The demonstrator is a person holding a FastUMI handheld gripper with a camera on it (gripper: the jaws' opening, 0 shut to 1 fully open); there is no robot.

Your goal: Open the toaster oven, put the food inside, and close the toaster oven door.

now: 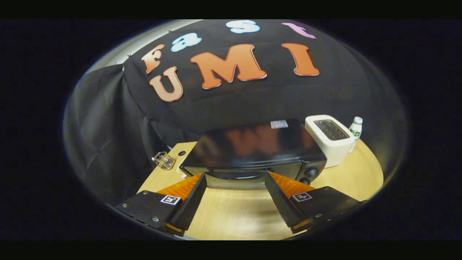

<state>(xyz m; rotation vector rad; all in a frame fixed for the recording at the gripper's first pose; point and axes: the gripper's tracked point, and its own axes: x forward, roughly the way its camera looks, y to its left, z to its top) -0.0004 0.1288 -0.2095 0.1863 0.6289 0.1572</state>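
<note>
Toaster oven [252,151]: black, glossy-topped, standing on the wooden table [234,216] straight ahead of your gripper [235,176], just beyond the fingertips. Its long axis runs crosswise to your fingers, so you face its broad front. The door appears up and shut, with a pale bar along the lower front (handle or door edge, too blurred to say which) showing between your fingers.

Gripper: fingers spread wide apart, holding nothing, with bare table between them. The two tips frame the oven's front, roughly centred on it.

Knobs [310,173]: at the oven's right end, just beyond your right finger (keep clear of them when reaching for the door).

Food: you cannot make it out from here; whether it sits inside the oven is hidden behind the closed front. A shut door with free fingers fits both an oven awaiting opening and one already loaded and closed.

White toaster [330,139]: beside the oven's right rear corner, close to it, slots upward.

Small bottle [355,130]: white with green label, just behind the toaster, upright.

Wire holder [164,160]: small, at the table's left edge, apart from the oven's left end.

Obstructions: none between your fingers and the oven front.
</note>
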